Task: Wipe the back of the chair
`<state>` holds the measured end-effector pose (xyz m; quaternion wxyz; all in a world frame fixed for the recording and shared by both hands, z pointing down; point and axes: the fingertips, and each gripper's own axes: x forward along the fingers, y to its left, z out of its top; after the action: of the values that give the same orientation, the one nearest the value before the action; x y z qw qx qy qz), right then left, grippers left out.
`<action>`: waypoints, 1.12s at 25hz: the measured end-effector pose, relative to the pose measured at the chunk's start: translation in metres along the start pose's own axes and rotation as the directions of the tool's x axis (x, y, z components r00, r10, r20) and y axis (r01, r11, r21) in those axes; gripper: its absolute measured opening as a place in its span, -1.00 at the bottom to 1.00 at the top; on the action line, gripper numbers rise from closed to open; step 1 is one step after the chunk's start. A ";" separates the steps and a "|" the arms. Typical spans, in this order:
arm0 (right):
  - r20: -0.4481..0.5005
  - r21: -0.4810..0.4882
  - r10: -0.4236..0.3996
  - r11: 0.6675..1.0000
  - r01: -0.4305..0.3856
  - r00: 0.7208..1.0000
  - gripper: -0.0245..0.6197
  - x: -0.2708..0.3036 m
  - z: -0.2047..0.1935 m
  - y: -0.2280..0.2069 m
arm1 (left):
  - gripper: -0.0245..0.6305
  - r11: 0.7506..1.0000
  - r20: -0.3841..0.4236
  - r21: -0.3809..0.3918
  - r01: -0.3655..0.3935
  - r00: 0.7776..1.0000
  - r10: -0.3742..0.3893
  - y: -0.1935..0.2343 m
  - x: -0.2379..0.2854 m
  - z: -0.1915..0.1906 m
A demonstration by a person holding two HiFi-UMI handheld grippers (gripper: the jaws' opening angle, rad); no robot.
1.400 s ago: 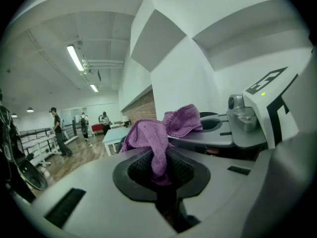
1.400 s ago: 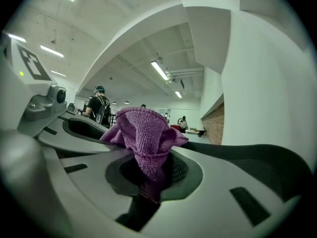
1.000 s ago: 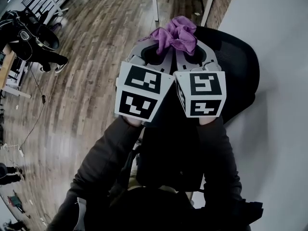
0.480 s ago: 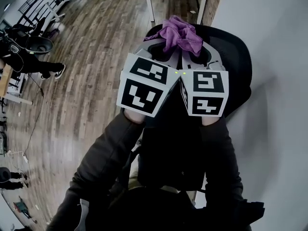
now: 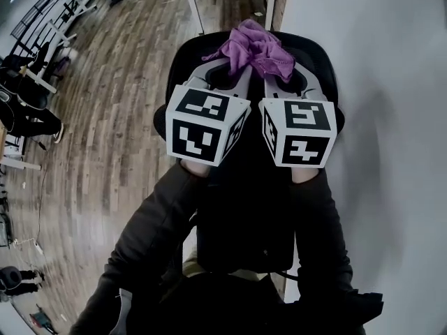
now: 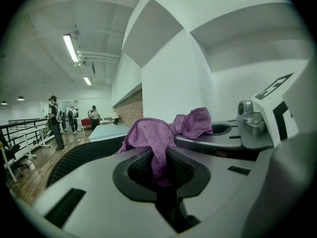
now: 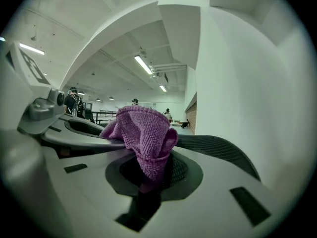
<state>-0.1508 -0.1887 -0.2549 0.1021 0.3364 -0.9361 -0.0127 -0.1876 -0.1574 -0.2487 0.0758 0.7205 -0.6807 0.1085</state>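
Observation:
A purple cloth [image 5: 255,45] is bunched between both grippers above the top edge of the black mesh chair back [image 5: 190,47]. My left gripper [image 5: 227,67] is shut on one end of the cloth [image 6: 154,142]. My right gripper [image 5: 279,68] is shut on the other end of the cloth [image 7: 147,139]. The two grippers sit side by side, marker cubes almost touching. In the left gripper view the chair back's mesh rim [image 6: 84,155] curves left of the jaws; in the right gripper view that rim [image 7: 218,148] curves right of them. The chair seat is hidden under my arms.
A white wall [image 5: 377,117] runs close along the chair's right side. Wood floor [image 5: 105,131] spreads to the left. White table legs [image 5: 198,5] stand beyond the chair. People [image 6: 54,120] stand far off by a railing [image 6: 20,138].
The view has shifted: the chair back and wall now sit further left in the head view. Both grippers stay together over the chair's top edge, still holding the cloth.

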 end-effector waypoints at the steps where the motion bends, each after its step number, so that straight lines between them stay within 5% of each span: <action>1: -0.003 0.003 -0.012 1.000 0.012 1.000 -0.77 -0.003 0.000 -0.006 | -0.76 1.000 0.003 0.001 0.011 1.000 -0.011 -0.005 0.003 0.001; 21: -0.002 0.004 -0.161 0.987 0.161 0.987 -0.77 -0.074 0.001 -0.081 | -0.76 0.988 0.058 -0.026 0.152 0.987 -0.150 -0.094 0.029 0.024; 28: -0.017 -0.003 -0.176 0.984 0.176 0.984 -0.77 -0.075 0.000 -0.078 | -0.76 0.991 0.074 -0.027 0.130 0.989 -0.128 -0.093 0.027 0.022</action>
<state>-0.0451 -0.2020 -0.2758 0.1088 0.4178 -0.9018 -0.0194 -0.0920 -0.1833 -0.2589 0.0697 0.7652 -0.6366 0.0665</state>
